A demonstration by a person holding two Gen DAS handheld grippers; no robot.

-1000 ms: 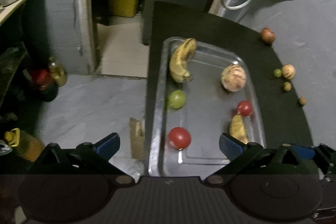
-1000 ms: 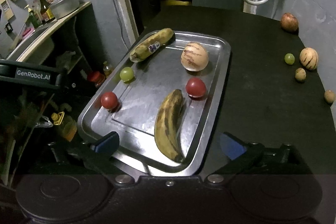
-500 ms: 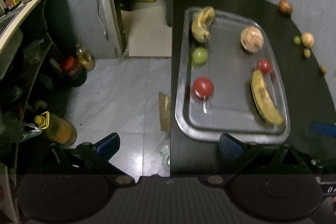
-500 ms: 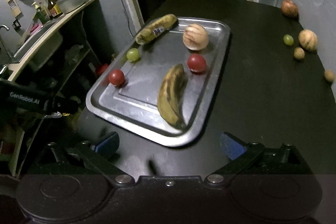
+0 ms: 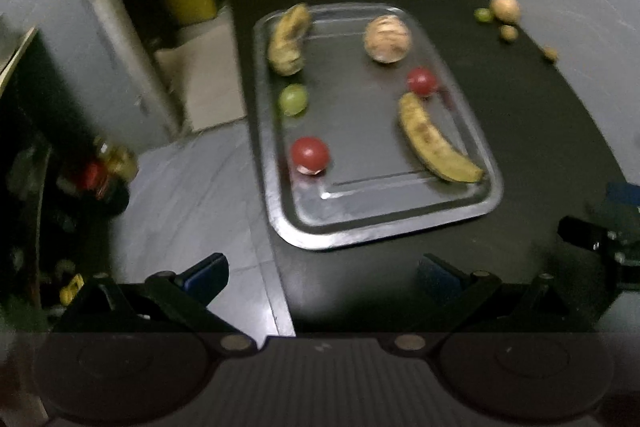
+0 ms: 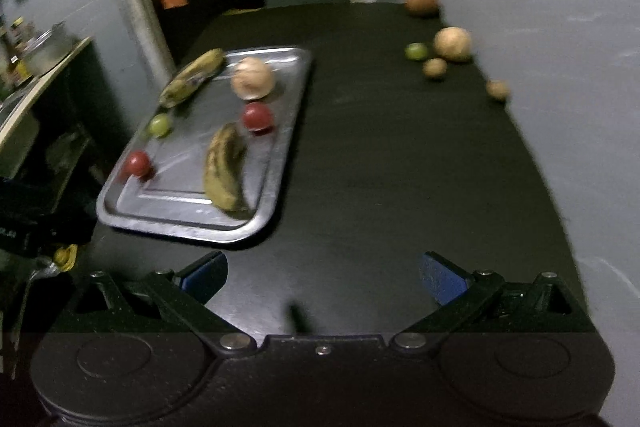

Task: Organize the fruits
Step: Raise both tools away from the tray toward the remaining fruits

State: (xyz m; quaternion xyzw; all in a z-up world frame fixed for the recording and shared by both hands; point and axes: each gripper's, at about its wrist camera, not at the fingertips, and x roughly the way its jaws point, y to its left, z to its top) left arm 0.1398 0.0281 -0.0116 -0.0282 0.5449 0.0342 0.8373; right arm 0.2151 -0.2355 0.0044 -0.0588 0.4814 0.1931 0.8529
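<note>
Left wrist view: compared with a second ago we have backed well away from the tray (image 5: 384,231); it then filled the space just past the fingers with its near rim cut off, and now its whole outline shows, lying beyond the left gripper (image 5: 322,269) with bare black table (image 5: 540,155) between. The left gripper's fingers are spread wide and hold nothing. On the tray we count six fruits: a banana (image 5: 436,143) at the near right, a second banana (image 5: 288,41) at the far left, a round pale melon (image 5: 387,39) at the far right, a green fruit (image 5: 293,99) on the left and two red fruits (image 5: 310,155). The frame is motion-blurred. We read this as a pull-back after a placement, both hands free for the next pick. Right wrist view: the camera has swung right since a second ago; the tray, then straight ahead, now sits to the left, and the five loose fruits (image 6: 452,43) along the far right table edge are nearer the centre line. They are a reddish-brown one farthest, then a green one, a pale round one and two small brown ones. The right gripper (image 6: 324,273) is likewise open and empty, well short of that cluster, which lies far and to the right of the fingers. In our judgement the task is about half done, with these five still to go.
</note>
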